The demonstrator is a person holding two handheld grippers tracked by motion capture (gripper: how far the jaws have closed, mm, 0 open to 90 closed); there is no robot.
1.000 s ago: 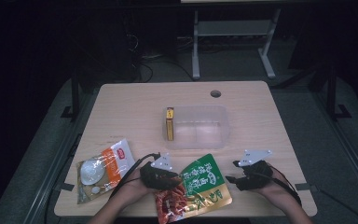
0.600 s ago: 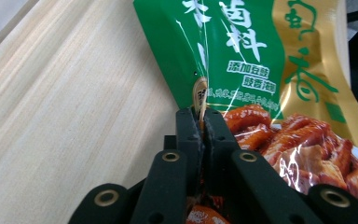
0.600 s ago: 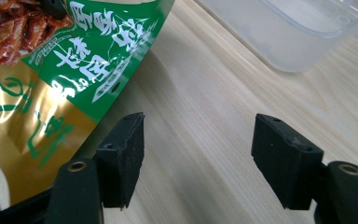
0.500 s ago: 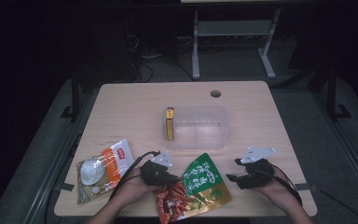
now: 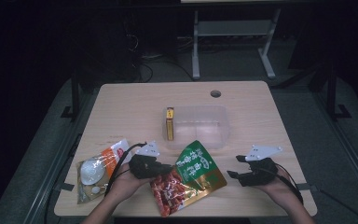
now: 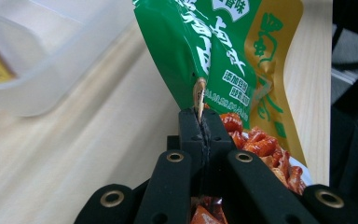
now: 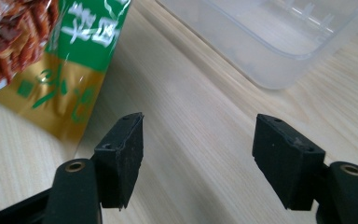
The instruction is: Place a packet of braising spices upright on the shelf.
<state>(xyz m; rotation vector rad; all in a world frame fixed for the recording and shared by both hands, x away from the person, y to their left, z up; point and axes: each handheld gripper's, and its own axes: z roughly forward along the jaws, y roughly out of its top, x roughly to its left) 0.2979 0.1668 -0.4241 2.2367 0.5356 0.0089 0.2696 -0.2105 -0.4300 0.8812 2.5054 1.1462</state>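
A green and gold snack bag [image 5: 193, 173] with a picture of red food lies at the table's front middle, its left side lifted. My left gripper [image 5: 167, 168] is shut on the bag's left edge; in the left gripper view the jaws pinch the bag [image 6: 223, 60] at its seam, left gripper [image 6: 200, 126]. My right gripper [image 5: 233, 167] rests on the table to the bag's right, open, nothing between its fingers; in the right gripper view, right gripper [image 7: 198, 154], the bag [image 7: 70, 56] lies at the left. A clear plastic tub [image 5: 198, 127] stands behind the bag.
A yellow box [image 5: 169, 123] stands on edge at the left end inside the tub. An orange and clear packet [image 5: 98, 168] holding white pieces lies at the front left. A round cable hole [image 5: 215, 93] sits near the table's far edge. The tub's corner [image 7: 279, 42] is ahead of the right gripper.
The left gripper has raised the bag's left edge slightly and the bag has shifted a little. The right gripper has barely moved.
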